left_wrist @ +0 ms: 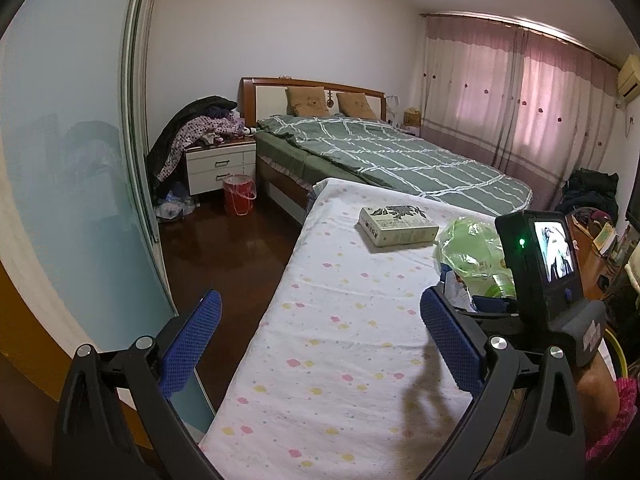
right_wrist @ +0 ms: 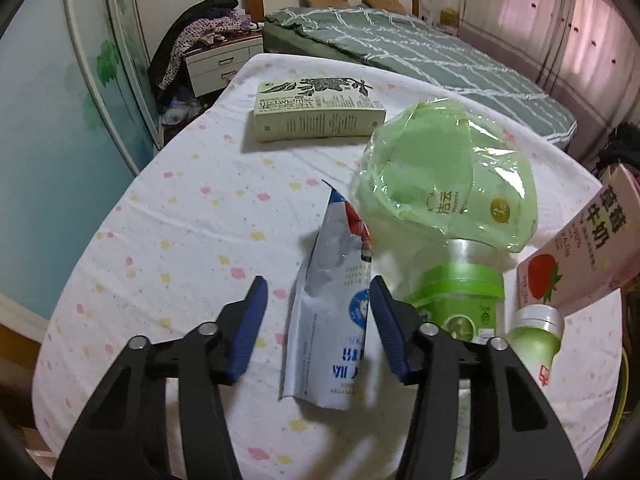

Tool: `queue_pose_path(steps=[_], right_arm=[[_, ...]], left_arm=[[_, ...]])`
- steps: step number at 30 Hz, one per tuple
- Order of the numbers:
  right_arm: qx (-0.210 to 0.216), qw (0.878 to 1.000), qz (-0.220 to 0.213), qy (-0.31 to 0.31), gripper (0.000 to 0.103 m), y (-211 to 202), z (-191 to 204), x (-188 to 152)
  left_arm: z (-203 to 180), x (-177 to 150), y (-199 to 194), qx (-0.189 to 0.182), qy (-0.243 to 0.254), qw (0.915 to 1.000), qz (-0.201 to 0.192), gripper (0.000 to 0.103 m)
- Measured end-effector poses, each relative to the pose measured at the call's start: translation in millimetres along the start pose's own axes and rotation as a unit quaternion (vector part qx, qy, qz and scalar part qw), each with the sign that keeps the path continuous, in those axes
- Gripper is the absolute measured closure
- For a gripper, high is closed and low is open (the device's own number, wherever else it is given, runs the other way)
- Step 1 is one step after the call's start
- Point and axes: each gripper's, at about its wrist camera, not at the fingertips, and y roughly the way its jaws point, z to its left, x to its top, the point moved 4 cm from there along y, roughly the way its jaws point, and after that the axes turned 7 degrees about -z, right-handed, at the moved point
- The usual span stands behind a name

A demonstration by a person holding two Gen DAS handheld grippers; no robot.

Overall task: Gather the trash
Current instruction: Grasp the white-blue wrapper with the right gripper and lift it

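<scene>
The right gripper (right_wrist: 316, 304), jaws partly open around the untouched blue-and-white wrapper (right_wrist: 334, 308), and the wide-open, empty left gripper (left_wrist: 320, 336) hold nothing, so the green bag (right_wrist: 448, 176), cup (right_wrist: 460, 292), bottle (right_wrist: 534, 336) and milk carton (right_wrist: 580, 256) remain uncollected on the tabletop (right_wrist: 180, 220).

I'm looking across a bedroom with plain white walls (left_wrist: 280, 20), a dark glossy wooden floor (left_wrist: 224, 248) and a big bed (left_wrist: 400, 156) under a green checked quilt, two tan pillows (left_wrist: 308, 101) propped against its wood-framed headboard. To the left a white bedside cabinet (left_wrist: 220, 166) is heaped with clothes (left_wrist: 200, 128), a red bucket (left_wrist: 239, 194) stands on the floor in front of it, and a pale blue sliding wardrobe door (left_wrist: 72, 140) fills that side (faint reflections show on it). On the right, daylight glows pink through drawn curtains (left_wrist: 520, 100) with an air conditioner (left_wrist: 629, 76) high in the corner, and nearest me lies a white sheet with coloured dots (left_wrist: 340, 340).
</scene>
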Motion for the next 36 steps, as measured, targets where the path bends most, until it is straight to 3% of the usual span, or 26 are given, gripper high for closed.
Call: queue_pose_path(steps=[1, 3, 6, 14, 20, 29, 36], right_arm=[[-0.003, 1.0, -0.003, -0.003, 0.065, -1, 0, -1], [-0.003, 1.0, -0.005, -0.002, 0.088, -3, -1, -4], [0.011, 1.0, -0.005, 0.005, 0.096, -4, -3, -7], [0.058, 0.996, -0.057, 0.029, 0.097, -49, -7, -5], [0.067, 0.991, -0.098, 0.054, 0.097, -96, -32, -8], [-0.009, 0.982, -0.139, 0.128, 0.096, -146, -125, -47], [-0.105, 0.96, -0.137, 0.218, 0.096, -162, -226, -97]], left_arm=[[-1, -1, 1, -0.001, -0.001, 1.0, 0.001, 0.005], [-1, -2, 1, -0.002, -0.002, 1.0, 0.002, 0.005], [-1, -3, 1, -0.002, -0.003, 1.0, 0.004, 0.005], [-6, -4, 1, -0.006, 0.001, 1.0, 0.005, 0.005], [-24, -6, -2, -0.019, 0.012, 0.9997, 0.007, 0.005], [-79, -22, 1, -0.072, 0.041, 0.9961, 0.028, 0.005], [-134, -41, 9, -0.117, 0.066, 0.9898, 0.049, 0.005]])
